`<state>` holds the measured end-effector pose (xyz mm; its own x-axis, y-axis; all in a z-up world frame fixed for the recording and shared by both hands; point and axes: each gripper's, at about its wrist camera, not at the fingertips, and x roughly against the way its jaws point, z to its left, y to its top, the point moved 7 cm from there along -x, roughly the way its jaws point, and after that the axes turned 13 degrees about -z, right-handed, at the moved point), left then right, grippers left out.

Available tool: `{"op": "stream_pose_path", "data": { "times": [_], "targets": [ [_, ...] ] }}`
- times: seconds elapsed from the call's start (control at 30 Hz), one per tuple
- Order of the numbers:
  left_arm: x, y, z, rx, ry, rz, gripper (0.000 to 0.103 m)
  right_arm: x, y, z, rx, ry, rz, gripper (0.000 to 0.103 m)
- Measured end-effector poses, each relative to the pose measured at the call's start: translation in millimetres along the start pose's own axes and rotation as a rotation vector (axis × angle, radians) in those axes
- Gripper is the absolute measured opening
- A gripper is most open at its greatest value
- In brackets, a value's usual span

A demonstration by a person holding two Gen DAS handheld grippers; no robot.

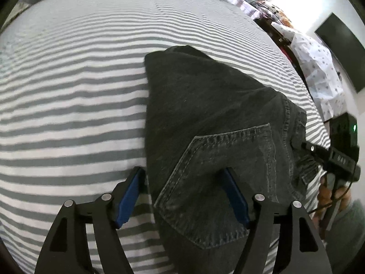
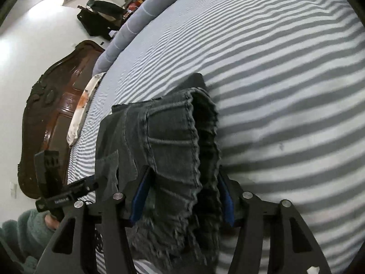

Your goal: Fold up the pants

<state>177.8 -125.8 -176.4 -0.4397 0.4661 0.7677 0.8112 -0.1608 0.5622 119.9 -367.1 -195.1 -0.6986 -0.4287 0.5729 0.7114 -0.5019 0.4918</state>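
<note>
We see the dark denim pants [image 1: 205, 114] lying folded on the striped bedsheet [image 1: 68, 91], the left gripper [image 1: 182, 173] released, jaws wide astride their seven-o'clock edge near the back pocket [image 1: 219, 182], while the right gripper [image 2: 182, 178] grasps the frayed hems [image 2: 178, 150].

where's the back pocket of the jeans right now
In the left wrist view, the back pocket sits low and right of centre on the dark jeans, between the left gripper fingers, on the striped bedsheet.
</note>
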Motion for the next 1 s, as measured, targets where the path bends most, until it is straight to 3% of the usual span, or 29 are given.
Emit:
{"op": "stream_pose_path", "data": {
  "times": [0.3,0.6,0.83,1.0],
  "targets": [
    [-5.1,5.8,-9.5,-0.055,0.084,-0.017,0.062,-4.4,3.2,1.4,0.001,0.001,0.006,0.054],
    [-4.0,7.2,-14.3,-0.075,0.116,-0.006,0.052,-2.8,-0.5,3.7,0.008,-0.077,-0.009,0.05],
    [-3.1,9.8,-19.4,-0.105,0.133,-0.013,0.042,-1.8,-3.0,14.4,0.035,-0.175,-0.024,0.041],
    [1.4,12.9,-20.5,-0.095,0.121,-0.034,0.027,4.6,-2.4,26.9,0.037,-0.223,-0.045,0.026]
  ]
}}
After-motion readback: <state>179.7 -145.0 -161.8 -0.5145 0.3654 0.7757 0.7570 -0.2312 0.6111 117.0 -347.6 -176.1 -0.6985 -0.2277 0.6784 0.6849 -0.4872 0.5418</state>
